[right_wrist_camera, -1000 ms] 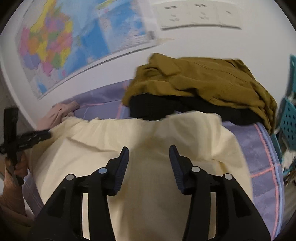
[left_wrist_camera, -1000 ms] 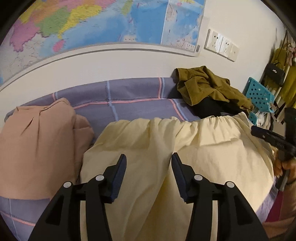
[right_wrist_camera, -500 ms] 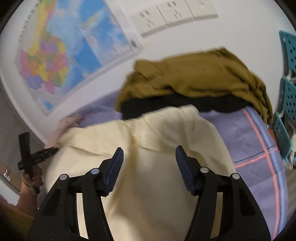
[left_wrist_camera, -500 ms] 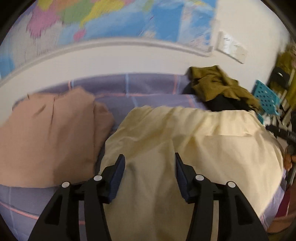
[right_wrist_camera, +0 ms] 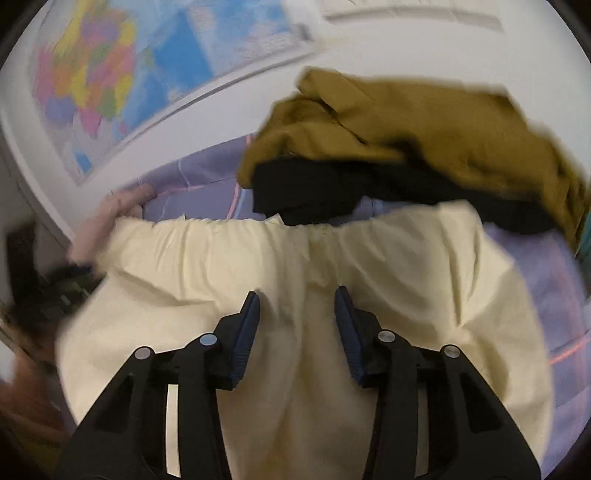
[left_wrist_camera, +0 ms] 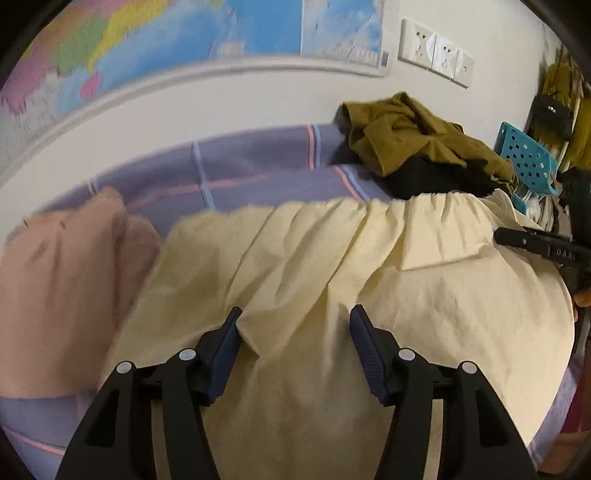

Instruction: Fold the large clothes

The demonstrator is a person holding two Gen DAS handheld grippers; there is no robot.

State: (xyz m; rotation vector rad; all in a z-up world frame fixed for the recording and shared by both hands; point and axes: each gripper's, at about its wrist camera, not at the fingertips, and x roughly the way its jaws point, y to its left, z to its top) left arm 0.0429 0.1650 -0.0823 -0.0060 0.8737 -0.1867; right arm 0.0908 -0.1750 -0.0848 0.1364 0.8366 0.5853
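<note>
Pale yellow garment (left_wrist_camera: 369, 280), lilac bedsheet (left_wrist_camera: 258, 166) with pink-and-blue stripes, olive jacket (left_wrist_camera: 413, 136), peach garment (left_wrist_camera: 62, 280)

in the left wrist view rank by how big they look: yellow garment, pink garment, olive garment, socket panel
1. yellow garment, though nearest the camera
2. pink garment
3. olive garment
4. socket panel

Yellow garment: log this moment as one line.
yellow garment spread on bed | left gripper opening above it | right gripper closing, nothing gripped

Wall map (left_wrist_camera: 207, 33) ahead above; socket panel (left_wrist_camera: 436, 51) upper right; teal perforated crate (left_wrist_camera: 526, 157) far right.
</note>
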